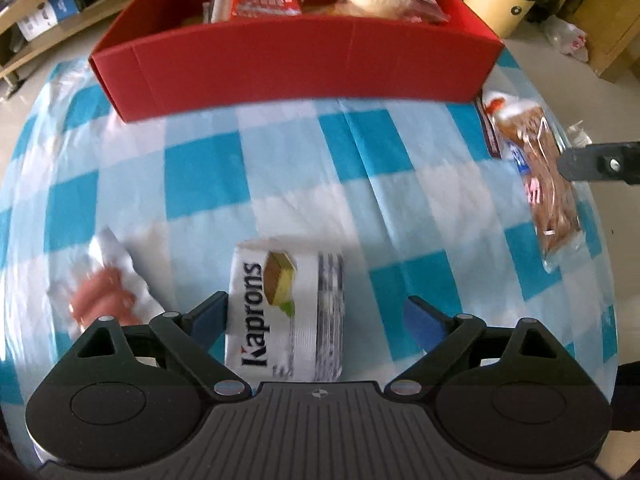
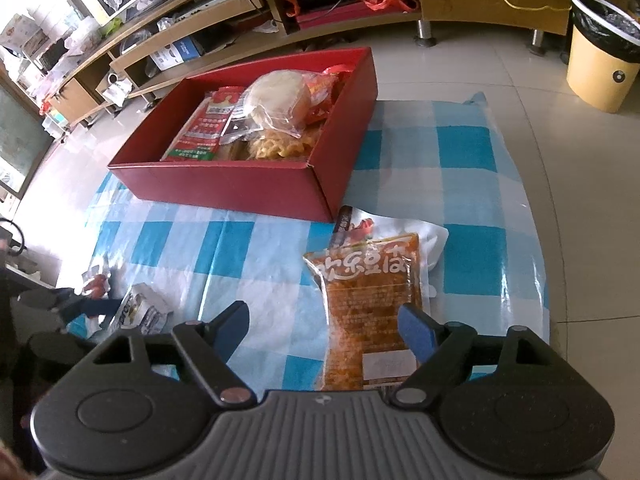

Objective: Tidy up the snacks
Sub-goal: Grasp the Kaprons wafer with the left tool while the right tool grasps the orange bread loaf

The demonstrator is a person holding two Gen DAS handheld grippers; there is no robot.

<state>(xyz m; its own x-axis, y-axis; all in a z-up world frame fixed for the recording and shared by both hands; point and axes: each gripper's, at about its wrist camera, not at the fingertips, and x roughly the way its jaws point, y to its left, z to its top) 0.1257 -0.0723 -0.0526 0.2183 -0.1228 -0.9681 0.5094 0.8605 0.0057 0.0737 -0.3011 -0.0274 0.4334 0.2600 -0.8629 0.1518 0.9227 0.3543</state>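
My left hand-held gripper (image 1: 316,318) stands apart over the white Kaprons wafer packet (image 1: 285,312); my right hand-held gripper (image 2: 326,326) gapes over the orange plastic snack bag (image 2: 370,312).

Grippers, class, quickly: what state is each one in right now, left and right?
Left gripper: open, Kaprons pack between its fingers, not clamped.
Right gripper: open over the orange snack packet, holding nothing.

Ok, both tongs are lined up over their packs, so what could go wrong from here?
1. The Kaprons pack sits off-centre in the open left tongs, against one pad, so it may twist on closing.
2. The orange pack overlaps a white pack; the right tongs might drag both.
3. The red box is already piled up.
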